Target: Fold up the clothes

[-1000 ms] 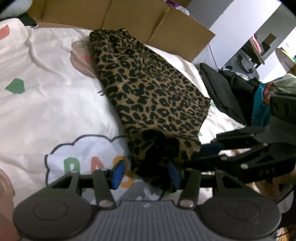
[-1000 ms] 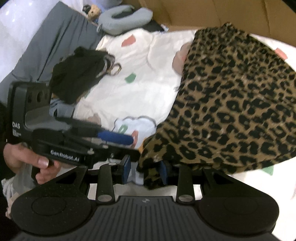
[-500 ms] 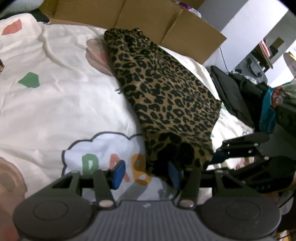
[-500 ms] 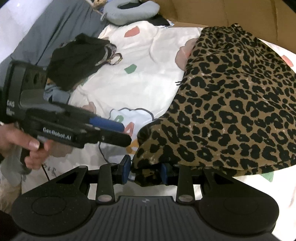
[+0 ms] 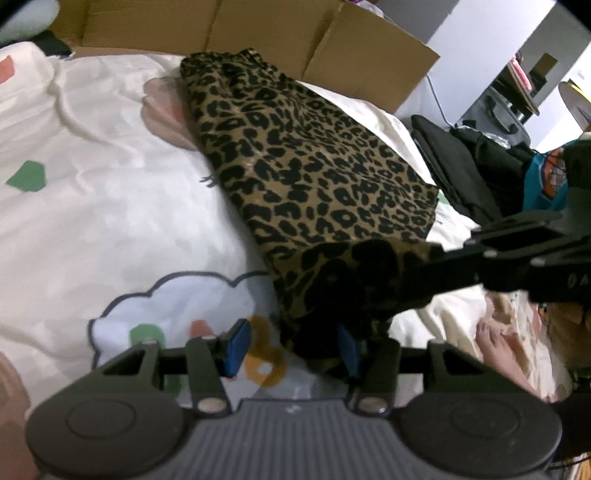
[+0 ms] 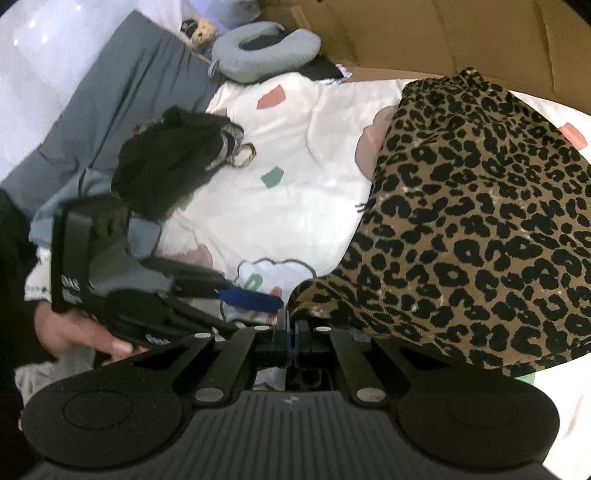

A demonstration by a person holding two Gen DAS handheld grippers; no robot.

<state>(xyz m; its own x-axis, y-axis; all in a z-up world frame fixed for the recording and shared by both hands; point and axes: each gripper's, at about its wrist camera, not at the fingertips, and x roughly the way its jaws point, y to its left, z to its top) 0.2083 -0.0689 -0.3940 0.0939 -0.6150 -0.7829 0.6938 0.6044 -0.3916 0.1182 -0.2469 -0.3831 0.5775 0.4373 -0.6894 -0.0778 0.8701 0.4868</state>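
Note:
A leopard-print garment (image 5: 314, 177) lies lengthwise on the white patterned bedsheet (image 5: 92, 206), its waistband at the far end. My right gripper (image 6: 290, 332) is shut, its pads pinching the garment's (image 6: 461, 229) near edge. In the left wrist view the right gripper (image 5: 432, 254) holds that corner slightly raised and folded over. My left gripper (image 5: 291, 349) is open. The garment's dark near fold sits against its right pad, and bare sheet shows by the left pad. From the right wrist view, a hand holds the left gripper (image 6: 258, 310) just left of the garment.
A cardboard box (image 5: 295, 33) stands behind the bed. Dark clothes (image 5: 461, 173) are piled at the right. A black garment (image 6: 170, 166), a grey neck pillow (image 6: 266, 48) and a grey blanket (image 6: 110, 99) lie at the left.
The right gripper's jaws have closed on the garment's near corner and lifted it a little. The left gripper stays open by the same fold.

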